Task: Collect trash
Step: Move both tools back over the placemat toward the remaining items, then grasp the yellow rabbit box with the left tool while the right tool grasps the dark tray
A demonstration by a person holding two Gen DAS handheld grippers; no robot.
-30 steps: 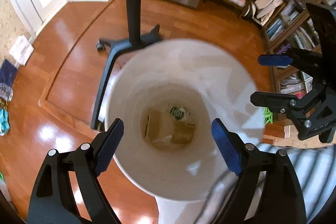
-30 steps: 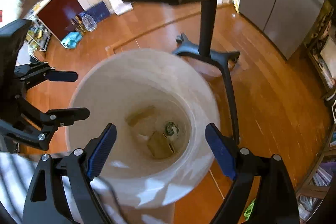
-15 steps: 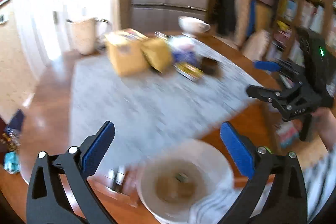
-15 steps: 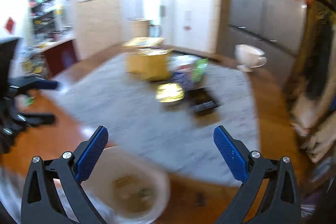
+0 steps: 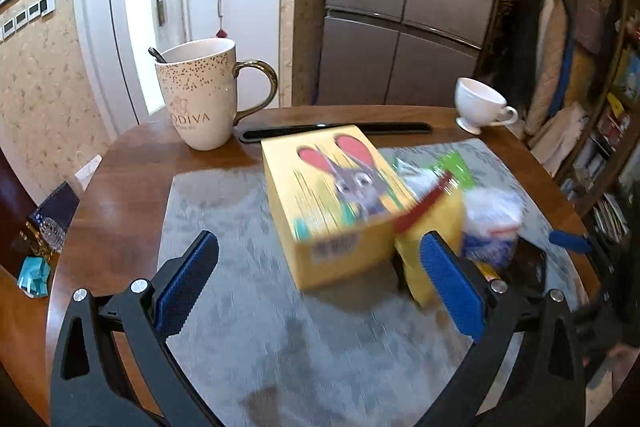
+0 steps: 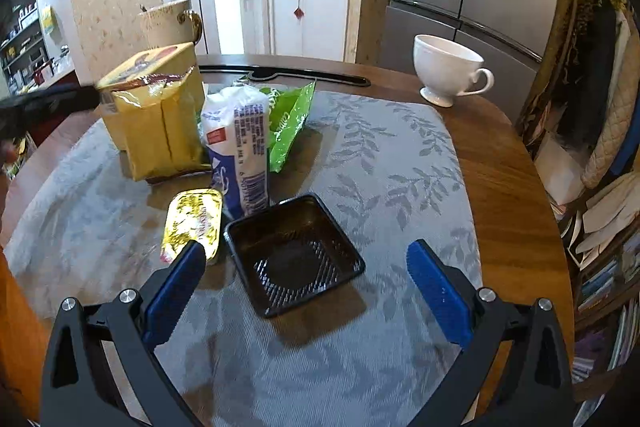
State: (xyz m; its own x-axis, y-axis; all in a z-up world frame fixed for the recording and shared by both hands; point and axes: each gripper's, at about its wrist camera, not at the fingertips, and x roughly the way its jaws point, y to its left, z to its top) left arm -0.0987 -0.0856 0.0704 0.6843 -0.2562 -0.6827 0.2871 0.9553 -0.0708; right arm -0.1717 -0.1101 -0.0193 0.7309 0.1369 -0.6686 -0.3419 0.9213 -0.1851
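Trash lies on a grey cloth (image 6: 380, 163) on a round wooden table. A yellow box with a rabbit picture (image 5: 336, 203) stands ahead of my open, empty left gripper (image 5: 316, 279). Beside it are a yellow bag (image 6: 160, 131), a white and blue packet (image 6: 240, 147) and a green wrapper (image 6: 290, 123). A black plastic tray (image 6: 294, 255) lies just ahead of my open, empty right gripper (image 6: 306, 279), between its fingers. A gold foil lid (image 6: 194, 221) lies by the right gripper's left fingertip.
A large speckled mug (image 5: 200, 95) with a spoon stands at the back left of the table. A white teacup (image 6: 446, 69) stands at the back right. A black strip (image 5: 332, 131) lies behind the box. A fridge and doors stand beyond.
Both grippers have swung up from over the white bin on the floor to face the tabletop, and have come closer to the trash. The bin has left both views.
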